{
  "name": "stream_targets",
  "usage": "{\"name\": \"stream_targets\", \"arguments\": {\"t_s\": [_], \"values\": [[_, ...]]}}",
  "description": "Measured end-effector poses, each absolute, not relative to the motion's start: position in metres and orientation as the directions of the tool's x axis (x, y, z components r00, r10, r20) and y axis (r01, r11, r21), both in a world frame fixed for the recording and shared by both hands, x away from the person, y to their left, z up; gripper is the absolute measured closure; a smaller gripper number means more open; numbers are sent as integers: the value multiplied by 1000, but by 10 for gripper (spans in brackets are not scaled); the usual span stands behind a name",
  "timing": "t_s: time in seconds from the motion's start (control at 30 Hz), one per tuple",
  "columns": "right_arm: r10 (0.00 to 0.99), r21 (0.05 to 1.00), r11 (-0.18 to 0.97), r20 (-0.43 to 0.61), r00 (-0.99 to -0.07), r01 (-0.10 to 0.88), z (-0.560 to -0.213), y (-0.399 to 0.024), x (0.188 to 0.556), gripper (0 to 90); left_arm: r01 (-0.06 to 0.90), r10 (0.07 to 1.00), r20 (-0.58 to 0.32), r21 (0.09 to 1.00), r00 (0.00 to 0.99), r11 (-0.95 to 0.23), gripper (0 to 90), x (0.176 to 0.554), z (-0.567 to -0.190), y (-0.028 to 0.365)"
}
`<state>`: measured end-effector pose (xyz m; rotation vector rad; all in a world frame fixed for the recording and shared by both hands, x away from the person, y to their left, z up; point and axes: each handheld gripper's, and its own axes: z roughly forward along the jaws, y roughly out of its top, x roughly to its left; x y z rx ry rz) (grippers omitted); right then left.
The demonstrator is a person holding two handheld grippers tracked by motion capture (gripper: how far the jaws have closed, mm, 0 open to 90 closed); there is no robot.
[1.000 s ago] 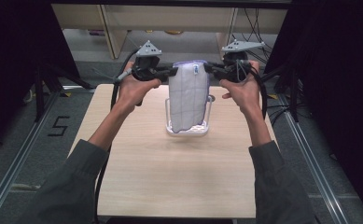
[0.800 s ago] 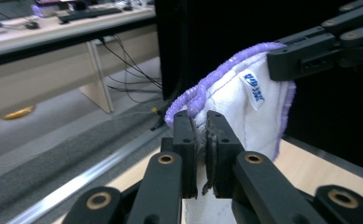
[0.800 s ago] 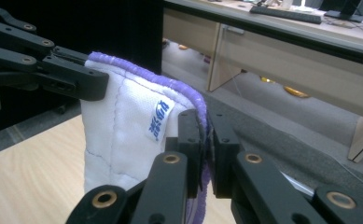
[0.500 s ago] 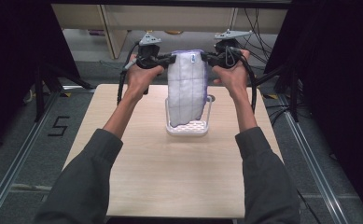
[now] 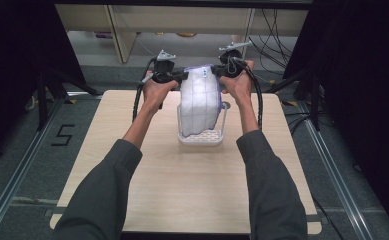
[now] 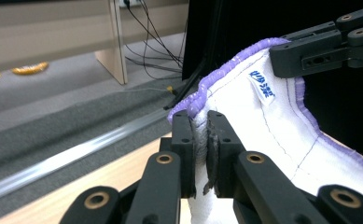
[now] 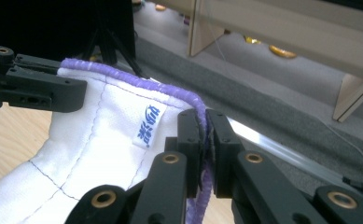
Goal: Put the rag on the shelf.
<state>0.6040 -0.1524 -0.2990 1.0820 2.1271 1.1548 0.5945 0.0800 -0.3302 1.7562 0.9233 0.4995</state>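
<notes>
Table (image 5: 147,185) of pale wood, grey floor (image 5: 12,165), black curtains (image 5: 362,75) at sides

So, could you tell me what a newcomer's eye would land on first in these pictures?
Probably the white cloth with purple edging, held up above the far middle of the table, its lower end hanging into a white basket. The left gripper and right gripper each pinch a top corner. A small blue-printed label sits near the upper hem.

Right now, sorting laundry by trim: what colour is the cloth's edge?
Purple on the white cloth, best in the right gripper view.
</notes>
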Motion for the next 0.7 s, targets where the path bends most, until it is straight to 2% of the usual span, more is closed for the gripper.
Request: {"name": "stream_targets", "arguments": {"t_s": [0.4, 0.47, 0.5, 0.57, 0.7], "values": [[823, 781, 355, 0, -569, 514, -327, -155, 609, 830, 426, 748, -138, 880, 649, -208, 792, 596, -358, 83], [826, 792, 348, -5, -564, 502, -332, -154, 610, 794, 443, 739, -146, 868, 657, -223, 743, 595, -361, 84], [823, 769, 357, 9, -568, 530, -331, -155, 609, 767, 453, 731, -156, 862, 664, -227, 743, 595, -362, 83], [842, 773, 330, 19, -540, 542, -331, -154, 607, 704, 465, 744, -145, 852, 652, -241, 653, 594, -362, 85], [836, 778, 332, 19, -548, 534, -326, -162, 604, 656, 465, 744, -167, 860, 648, -212, 620, 590, -360, 92]]}}
